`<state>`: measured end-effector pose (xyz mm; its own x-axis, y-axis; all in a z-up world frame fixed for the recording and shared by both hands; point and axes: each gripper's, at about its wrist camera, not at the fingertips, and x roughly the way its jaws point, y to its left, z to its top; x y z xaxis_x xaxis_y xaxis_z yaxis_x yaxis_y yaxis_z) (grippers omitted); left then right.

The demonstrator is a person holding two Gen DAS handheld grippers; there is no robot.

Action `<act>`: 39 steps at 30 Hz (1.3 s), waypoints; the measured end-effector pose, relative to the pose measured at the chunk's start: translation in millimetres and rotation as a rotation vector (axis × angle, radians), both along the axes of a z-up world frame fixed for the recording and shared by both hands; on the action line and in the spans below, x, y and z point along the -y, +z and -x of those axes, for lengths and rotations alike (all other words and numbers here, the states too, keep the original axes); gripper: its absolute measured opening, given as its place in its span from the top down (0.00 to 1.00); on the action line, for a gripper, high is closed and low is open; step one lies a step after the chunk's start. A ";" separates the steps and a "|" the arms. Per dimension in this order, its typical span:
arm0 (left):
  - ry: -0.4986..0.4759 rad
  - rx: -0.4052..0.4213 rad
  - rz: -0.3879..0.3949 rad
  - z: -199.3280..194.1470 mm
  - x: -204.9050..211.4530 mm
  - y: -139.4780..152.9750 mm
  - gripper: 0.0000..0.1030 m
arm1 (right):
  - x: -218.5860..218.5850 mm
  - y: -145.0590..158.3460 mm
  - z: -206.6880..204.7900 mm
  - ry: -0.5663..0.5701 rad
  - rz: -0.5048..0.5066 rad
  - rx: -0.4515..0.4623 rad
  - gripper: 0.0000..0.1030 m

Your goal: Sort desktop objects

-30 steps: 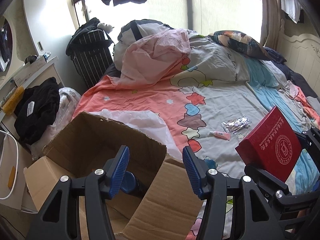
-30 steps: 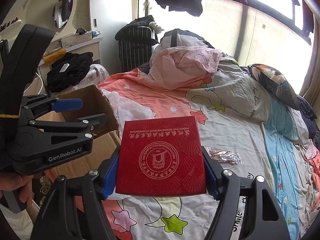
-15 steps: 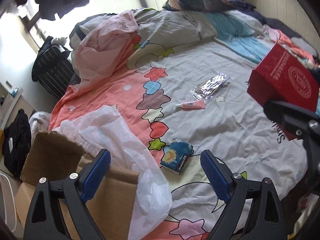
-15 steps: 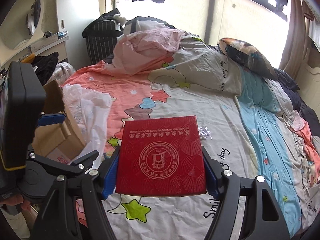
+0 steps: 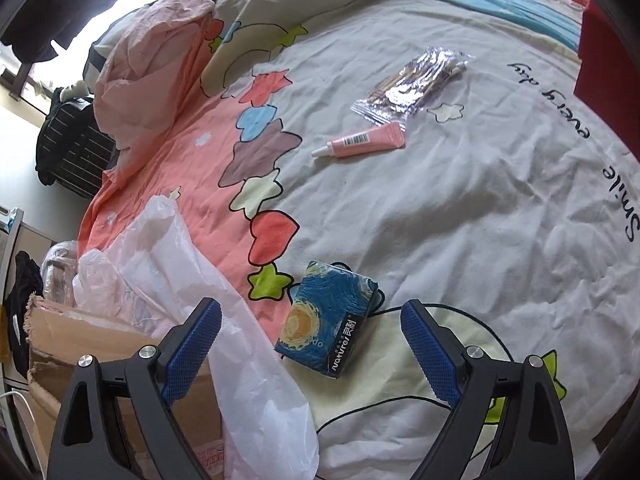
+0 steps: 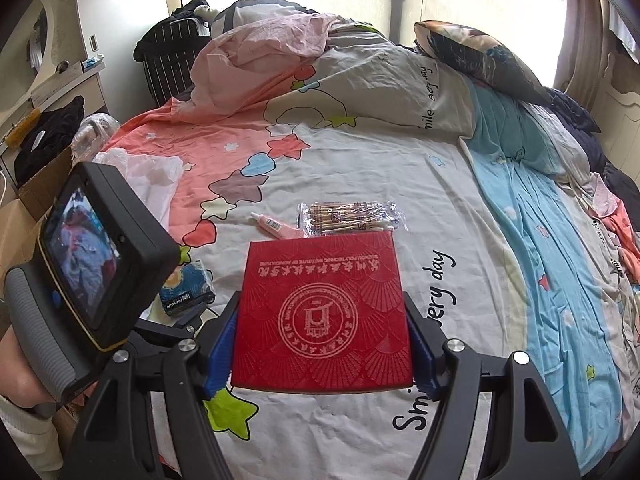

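Fingers of my left gripper (image 5: 310,344) stand wide apart over one blue tissue pack (image 5: 328,320) on the bedsheet (image 5: 480,220), while my right gripper (image 6: 322,344) is clamped on one red box (image 6: 324,312) held above the bed. Farther out lie one pink tube (image 5: 362,142) and one clear packet of swabs (image 5: 412,84), touching. A second ago my left fingers framed the cardboard box (image 5: 80,340); now it sits at their left edge, with the tissue pack between them.

A red box (image 6: 322,312) with a round seal, held level above the bed. On the sheet (image 5: 460,208) lie a blue swirl-patterned pack (image 5: 328,322), a pink tube (image 5: 360,143) and a clear bag of swabs (image 5: 412,84), touching the tube.
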<state>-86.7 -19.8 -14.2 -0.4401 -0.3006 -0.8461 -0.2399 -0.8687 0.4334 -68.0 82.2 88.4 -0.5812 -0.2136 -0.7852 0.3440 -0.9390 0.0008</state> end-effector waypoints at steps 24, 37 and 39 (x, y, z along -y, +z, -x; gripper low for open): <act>-0.020 0.098 -0.296 7.5 10.8 -13.3 0.50 | 9.9 -24.5 10.1 0.009 -0.013 0.046 0.34; -0.049 0.052 -0.306 -9.4 0.1 20.8 0.50 | 12.2 -16.9 -5.1 0.030 -0.031 0.023 0.34; -0.051 0.038 -0.308 -13.6 -0.6 28.4 0.50 | 11.2 -14.0 -7.8 0.032 -0.030 0.016 0.34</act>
